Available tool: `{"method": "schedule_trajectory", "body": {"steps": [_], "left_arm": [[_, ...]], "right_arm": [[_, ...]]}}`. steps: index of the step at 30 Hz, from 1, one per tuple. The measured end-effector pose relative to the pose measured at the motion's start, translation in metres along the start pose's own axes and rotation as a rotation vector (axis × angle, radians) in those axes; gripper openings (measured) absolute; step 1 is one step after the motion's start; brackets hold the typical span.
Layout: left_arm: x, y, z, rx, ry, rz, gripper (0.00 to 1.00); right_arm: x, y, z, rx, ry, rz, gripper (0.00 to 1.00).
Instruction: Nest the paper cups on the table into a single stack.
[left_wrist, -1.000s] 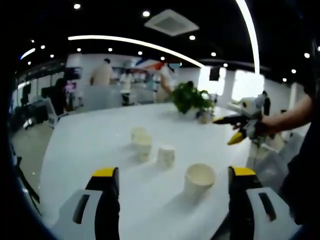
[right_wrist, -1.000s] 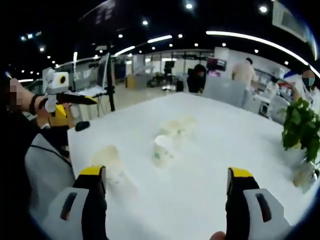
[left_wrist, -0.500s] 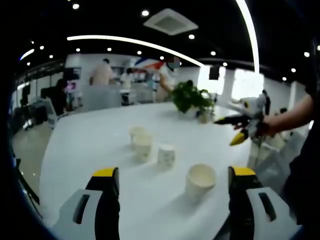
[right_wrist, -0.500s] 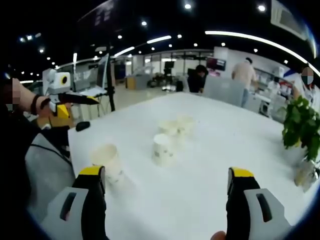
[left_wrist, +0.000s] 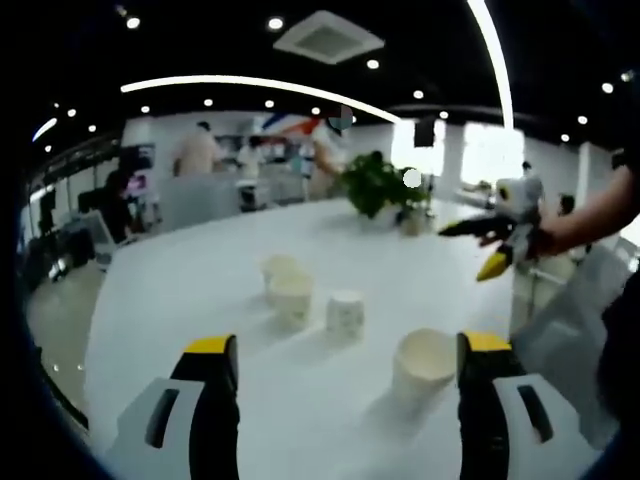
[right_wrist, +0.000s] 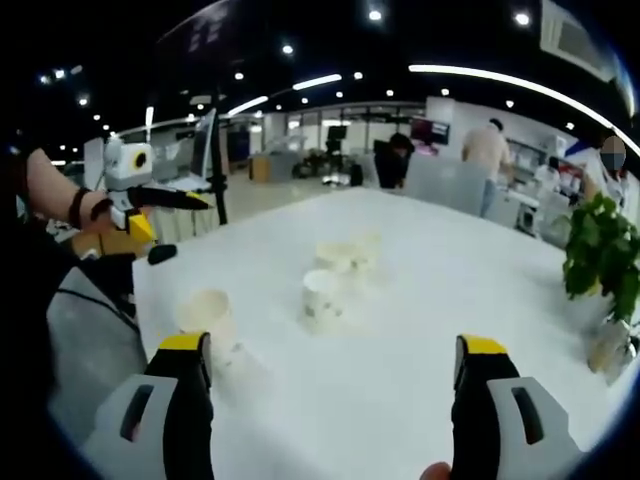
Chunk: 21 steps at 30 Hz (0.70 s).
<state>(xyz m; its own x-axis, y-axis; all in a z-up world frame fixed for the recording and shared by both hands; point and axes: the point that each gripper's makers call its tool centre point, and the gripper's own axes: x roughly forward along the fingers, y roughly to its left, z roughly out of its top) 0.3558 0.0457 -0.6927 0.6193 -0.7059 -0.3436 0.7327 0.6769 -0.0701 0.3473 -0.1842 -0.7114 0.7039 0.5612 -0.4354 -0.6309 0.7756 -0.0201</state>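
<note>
**Entry: four loose paper cups, none yet nested**

- Table (left_wrist: 180, 300): broad, white. It bore all the cups; a potted plant (left_wrist: 375, 185) stood at its far end.
- Left gripper (left_wrist: 340, 400): I found its jaws spread wide with nothing between them, raised above the near edge.
- Right gripper (right_wrist: 325, 405): likewise spread and bare; it also showed in the left gripper view (left_wrist: 497, 238), off to the side and apart from the cups.
- Nearest cup (left_wrist: 424, 362): upright, mouth open, just beside my left gripper's right jaw.
- Printed cup (left_wrist: 345, 312): apparently upside down, mid-table.
- Two far cups (left_wrist: 285, 285): upright, touching or nearly so.

Handling, as I judged it: light, thin-walled, easily crushed and quick to tip. I would have pinched the wall just under the rolled rim, gently.
</note>
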Motion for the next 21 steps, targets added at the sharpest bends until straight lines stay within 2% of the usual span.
{"method": "schedule_trajectory", "body": {"steps": [5,11,21], "left_arm": [[0.020,0.006,0.003,0.008,-0.002,0.005,0.88],[0.044,0.017,0.001,0.023,0.016,0.006,0.87],[0.079,0.040,0.000,0.022,0.016,0.015,0.88]], "right_arm": [[0.001,0.003,-0.004,0.008,0.006,0.007,0.99],[0.003,0.009,-0.010,-0.021,0.021,0.032,0.98],[0.014,0.014,-0.020,0.013,0.041,0.045,0.98]]}}
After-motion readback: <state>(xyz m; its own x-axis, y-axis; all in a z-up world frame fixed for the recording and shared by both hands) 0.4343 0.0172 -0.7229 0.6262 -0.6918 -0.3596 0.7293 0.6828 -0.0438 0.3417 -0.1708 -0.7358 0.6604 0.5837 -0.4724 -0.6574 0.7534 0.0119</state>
